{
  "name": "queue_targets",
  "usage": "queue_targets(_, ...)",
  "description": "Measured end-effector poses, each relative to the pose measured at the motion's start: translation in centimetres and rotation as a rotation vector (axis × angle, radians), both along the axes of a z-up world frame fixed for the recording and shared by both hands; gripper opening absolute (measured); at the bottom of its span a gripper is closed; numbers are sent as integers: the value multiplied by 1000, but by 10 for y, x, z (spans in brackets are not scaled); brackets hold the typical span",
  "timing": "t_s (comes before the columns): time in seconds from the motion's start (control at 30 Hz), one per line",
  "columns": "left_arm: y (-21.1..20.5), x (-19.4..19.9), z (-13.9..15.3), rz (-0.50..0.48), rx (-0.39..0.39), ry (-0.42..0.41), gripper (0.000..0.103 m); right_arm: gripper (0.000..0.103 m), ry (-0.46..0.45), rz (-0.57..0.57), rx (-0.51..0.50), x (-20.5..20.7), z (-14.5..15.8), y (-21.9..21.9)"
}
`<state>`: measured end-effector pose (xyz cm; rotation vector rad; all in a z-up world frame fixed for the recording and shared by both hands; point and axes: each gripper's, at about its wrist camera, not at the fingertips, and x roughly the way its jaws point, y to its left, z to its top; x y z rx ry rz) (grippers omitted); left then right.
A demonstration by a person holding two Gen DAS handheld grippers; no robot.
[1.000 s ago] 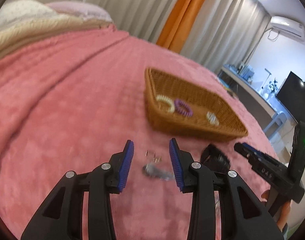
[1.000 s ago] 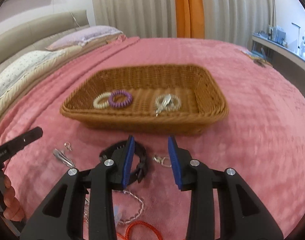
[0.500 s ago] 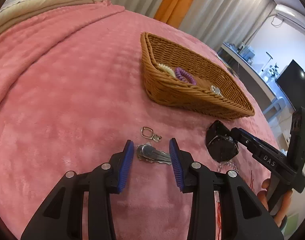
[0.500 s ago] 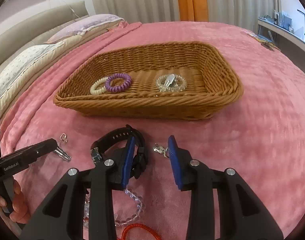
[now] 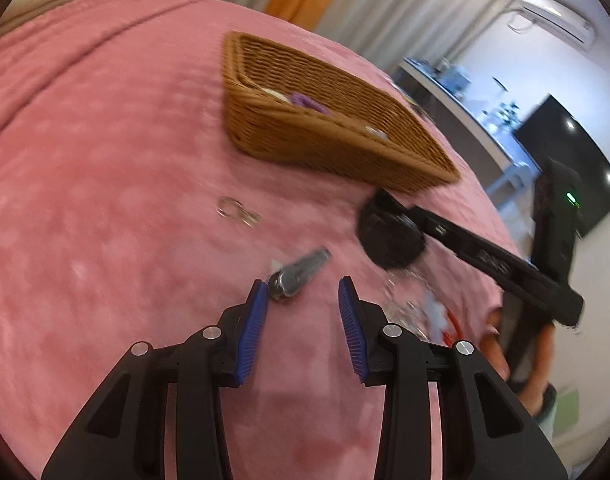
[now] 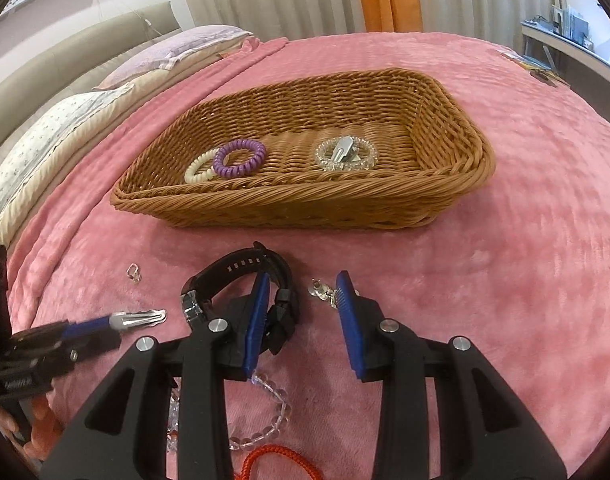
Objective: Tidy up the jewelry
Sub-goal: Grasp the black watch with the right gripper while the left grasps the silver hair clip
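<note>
My left claw (image 5: 303,300) gapes apart — the silver metal hair clip (image 5: 299,271) at lower centre touches only one pad and may skid away on closing.

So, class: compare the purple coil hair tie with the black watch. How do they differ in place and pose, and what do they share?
The purple coil hair tie lies flat inside the wicker basket; the black watch stands on its edge on the pink blanket, outside it. The hair tie overlaps a cream hair tie; the watch touches the right gripper. Both form closed loops.
</note>
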<state>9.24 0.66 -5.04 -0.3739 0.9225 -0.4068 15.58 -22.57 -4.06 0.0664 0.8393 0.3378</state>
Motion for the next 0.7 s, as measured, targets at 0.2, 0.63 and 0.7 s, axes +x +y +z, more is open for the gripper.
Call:
queue_targets(0.2, -20, -13, 7, -52, 100, -32, 35, 31, 2, 2, -1, 0, 0, 1)
queue_targets(0.63, -49, 6, 2, -61, 324, -65, 37, 31, 35, 26, 2, 4, -5, 5)
queue_targets(0.7, -47, 6, 1, -48, 325, -66, 30, 31, 43, 34, -4, 5, -6, 7)
